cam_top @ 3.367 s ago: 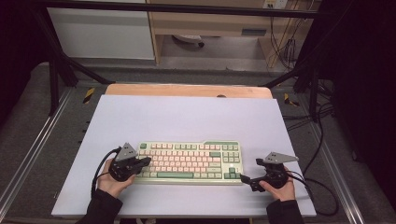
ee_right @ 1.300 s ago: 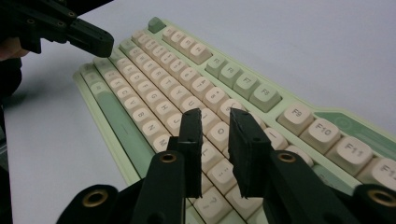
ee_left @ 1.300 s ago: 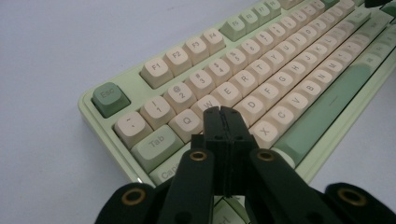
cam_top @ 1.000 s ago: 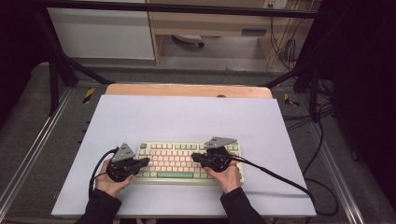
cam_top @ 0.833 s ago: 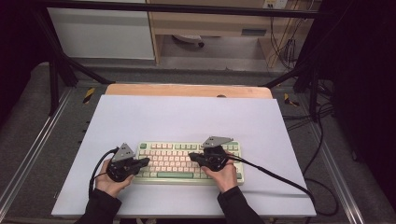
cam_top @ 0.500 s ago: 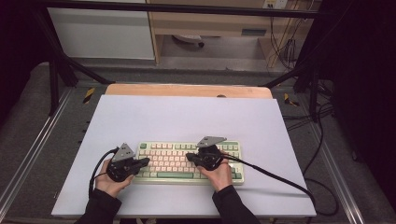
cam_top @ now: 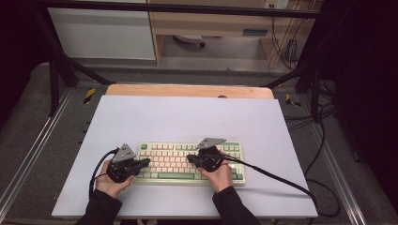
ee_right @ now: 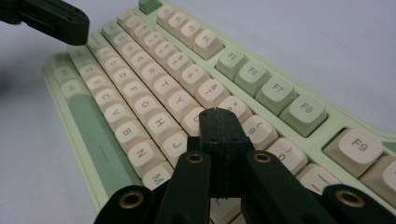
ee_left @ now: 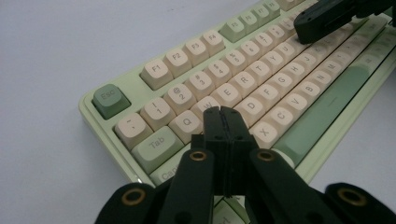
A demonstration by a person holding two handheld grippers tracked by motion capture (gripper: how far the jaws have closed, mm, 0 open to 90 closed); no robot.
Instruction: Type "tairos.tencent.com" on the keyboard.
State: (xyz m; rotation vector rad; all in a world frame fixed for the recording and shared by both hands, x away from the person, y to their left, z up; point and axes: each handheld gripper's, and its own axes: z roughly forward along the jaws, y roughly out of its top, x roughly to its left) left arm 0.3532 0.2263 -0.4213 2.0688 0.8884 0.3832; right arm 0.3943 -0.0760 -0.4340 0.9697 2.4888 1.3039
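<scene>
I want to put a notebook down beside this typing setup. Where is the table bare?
The broad table stretch behind the keyboard is bare, as is the strip right of it, apart from a cable. The front edge is crowded: left gripper, right gripper and both hands.

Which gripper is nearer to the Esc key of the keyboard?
Left. The left gripper is over the letter keys near the Esc key; the right gripper is farther along the keyboard, mid-board.
</scene>
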